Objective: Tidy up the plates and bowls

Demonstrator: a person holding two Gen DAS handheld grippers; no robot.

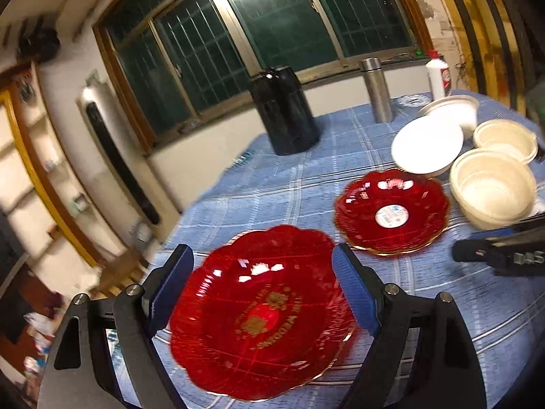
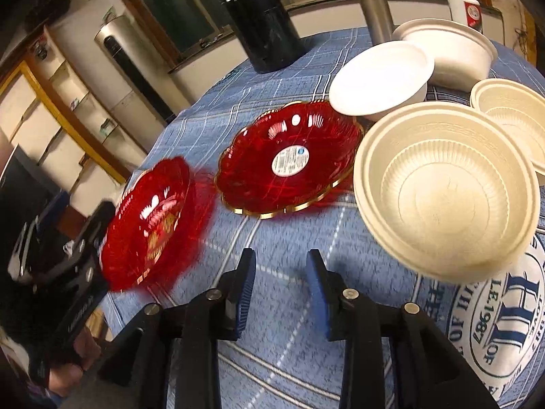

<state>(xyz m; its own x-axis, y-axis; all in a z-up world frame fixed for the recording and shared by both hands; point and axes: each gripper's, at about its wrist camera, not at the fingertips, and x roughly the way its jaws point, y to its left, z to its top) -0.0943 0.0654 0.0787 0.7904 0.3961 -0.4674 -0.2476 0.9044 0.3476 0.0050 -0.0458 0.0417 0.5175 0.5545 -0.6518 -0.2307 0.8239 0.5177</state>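
My left gripper [image 1: 262, 286] is open, its fingers on either side of a red scalloped plate with gold lettering [image 1: 259, 310], which looks tilted and blurred; it also shows at the left of the right wrist view [image 2: 153, 221]. A second red plate with a white sticker [image 1: 391, 211] [image 2: 289, 160] lies on the table beyond. My right gripper [image 2: 281, 289] is open and empty over the cloth. Cream bowls [image 2: 446, 197] [image 2: 517, 119] and white bowls [image 2: 381, 78] [image 2: 446, 47] stand at the right.
A blue checked tablecloth [image 2: 289, 238] covers the round table. A black jug [image 1: 282, 112], a steel flask [image 1: 378, 92] and a white bottle [image 1: 439, 75] stand at the far edge by the window. The table's left edge drops off near the red plate.
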